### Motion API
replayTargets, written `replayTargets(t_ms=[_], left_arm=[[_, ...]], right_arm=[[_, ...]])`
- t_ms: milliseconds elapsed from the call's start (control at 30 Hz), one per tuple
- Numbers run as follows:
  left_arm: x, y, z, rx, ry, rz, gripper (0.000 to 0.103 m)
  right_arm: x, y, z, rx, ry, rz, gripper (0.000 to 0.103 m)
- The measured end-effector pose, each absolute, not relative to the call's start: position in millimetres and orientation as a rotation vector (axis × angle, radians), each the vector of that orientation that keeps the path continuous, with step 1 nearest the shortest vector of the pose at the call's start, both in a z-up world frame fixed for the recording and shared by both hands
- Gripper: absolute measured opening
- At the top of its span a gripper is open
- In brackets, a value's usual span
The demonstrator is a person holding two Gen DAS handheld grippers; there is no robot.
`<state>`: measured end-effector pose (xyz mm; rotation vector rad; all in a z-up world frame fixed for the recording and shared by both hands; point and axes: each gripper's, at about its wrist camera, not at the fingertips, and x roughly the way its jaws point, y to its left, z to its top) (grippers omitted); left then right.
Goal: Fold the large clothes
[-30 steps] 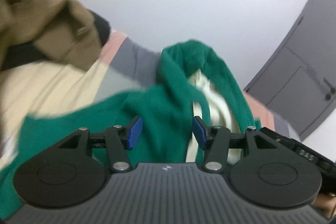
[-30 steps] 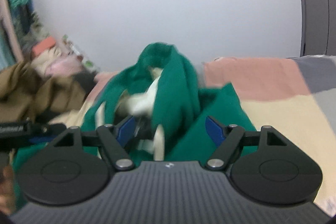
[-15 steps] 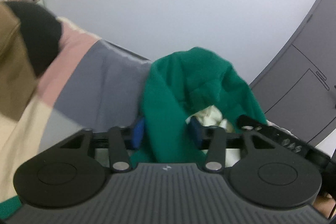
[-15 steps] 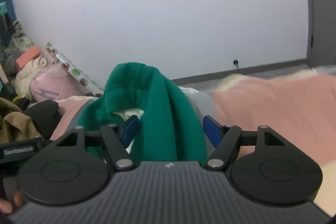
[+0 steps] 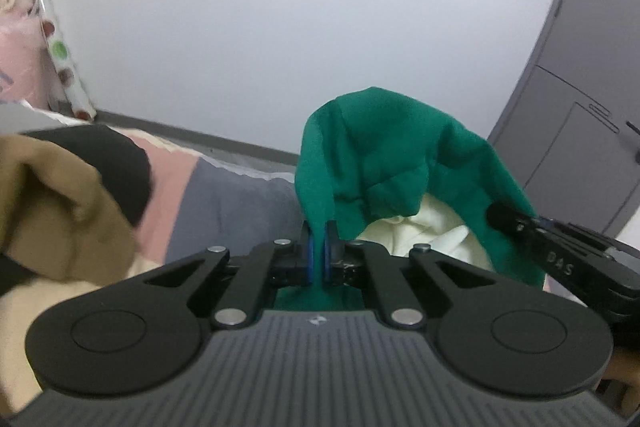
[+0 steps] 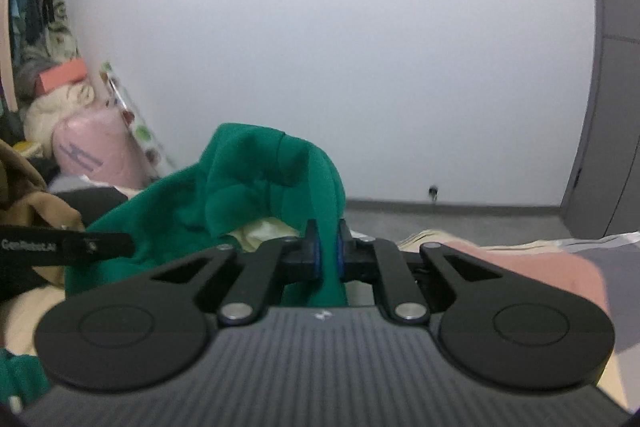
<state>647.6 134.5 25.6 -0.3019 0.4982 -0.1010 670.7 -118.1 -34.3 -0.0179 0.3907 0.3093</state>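
Sweater (image 5: pixel 384 155) green, cream lining, hangs lifted above bed (image 5: pixel 224 199), bunched between both tongs. Left tongs (image 5: pixel 319 254) clamped on one fold, right tongs (image 6: pixel 326 254) clamped on another. Advice: pull hands apart evenly, let fabric hang straight, then lay flat.

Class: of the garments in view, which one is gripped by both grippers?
The green garment, cream-lined; both grippers pinch it. The brown garment lies untouched.
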Motion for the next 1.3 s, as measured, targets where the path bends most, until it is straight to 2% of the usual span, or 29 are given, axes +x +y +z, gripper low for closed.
replayTargets(t_ms=[233,400,667,967,1067,1133,1167,1200,1300], left_arm=[[530.7,135.2,62.1,-0.27,0.428,-0.118,0.005],[424.7,126.5,61.4,-0.267,0.421,-0.116,0.005],[277.7,103.1,-8.9,-0.286,0.483,-0.068,0.005],[224.4,81.8,-60.4,-0.262,0.568,-0.106,0.007],[216.8,91.3,-65.0,-0.295,0.585,-0.147,0.015],[207.9,98.9,-63.5,-0.312,0.584,-0.159,0.03],[202.6,104.6,-60.2,-0.325,0.584,-0.157,0.045],[201.4,113.8,-58.9,-0.346,0.576,-0.158,0.051],[184.1,142.1,-52.7,-0.493,0.562,-0.176,0.052]], right_arm=[[548.0,-140.4,1.8,-0.069,0.21,0.273,0.009],[459.2,-154.8,18.3,-0.095,0.159,0.258,0.009],[315.6,-173.3,-13.6,-0.083,0.189,0.306,0.01],[257.4,-189.8,-77.6,-0.066,0.328,0.326,0.01],[249.5,-194.3,-83.1,-0.035,0.364,0.331,0.012],[246.1,-195.3,-82.8,0.006,0.385,0.343,0.013],[245.1,-197.8,-83.1,0.031,0.398,0.347,0.015],[244.3,-201.9,-83.7,0.067,0.416,0.353,0.018],[236.6,-209.2,-88.0,0.141,0.475,0.366,0.031]])
